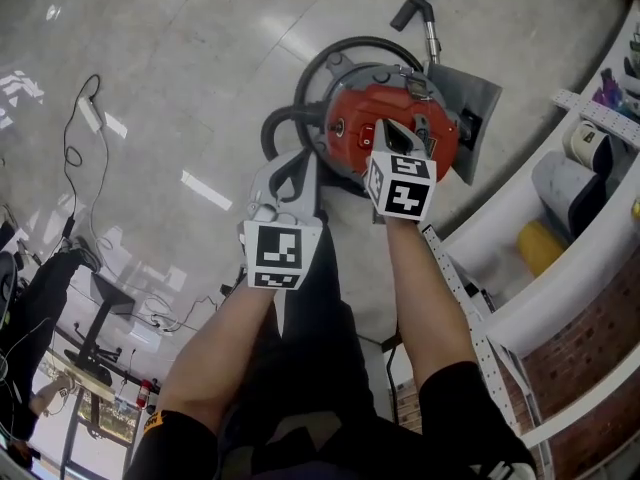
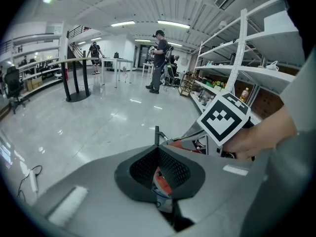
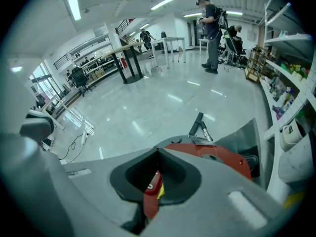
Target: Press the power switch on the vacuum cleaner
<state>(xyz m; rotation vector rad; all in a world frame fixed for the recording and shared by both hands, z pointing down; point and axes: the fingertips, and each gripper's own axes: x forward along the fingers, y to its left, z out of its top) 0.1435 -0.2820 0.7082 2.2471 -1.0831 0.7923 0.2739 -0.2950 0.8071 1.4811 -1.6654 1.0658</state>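
The red and grey canister vacuum cleaner [image 1: 400, 118] sits on the pale floor with a black hose [image 1: 300, 83] looped round it. My right gripper [image 1: 383, 126] is shut, its tips over the red top of the vacuum [image 3: 217, 157]; I cannot tell whether they touch. Through the hollow behind those tips [image 3: 158, 151] a red part with a white mark [image 3: 152, 185] shows. My left gripper [image 1: 296, 163] is also shut and empty, just left of the vacuum body by the hose. From the left gripper [image 2: 158, 148] view, a bit of the vacuum [image 2: 190, 143] and the right marker cube [image 2: 224, 117] appear.
White shelving [image 1: 560, 198] with bottles and containers runs close along the right. A wand with a black nozzle [image 1: 418, 3] lies beyond the vacuum. A cable [image 1: 85, 118] trails on the floor at left. People [image 3: 211, 23] stand far off near tables.
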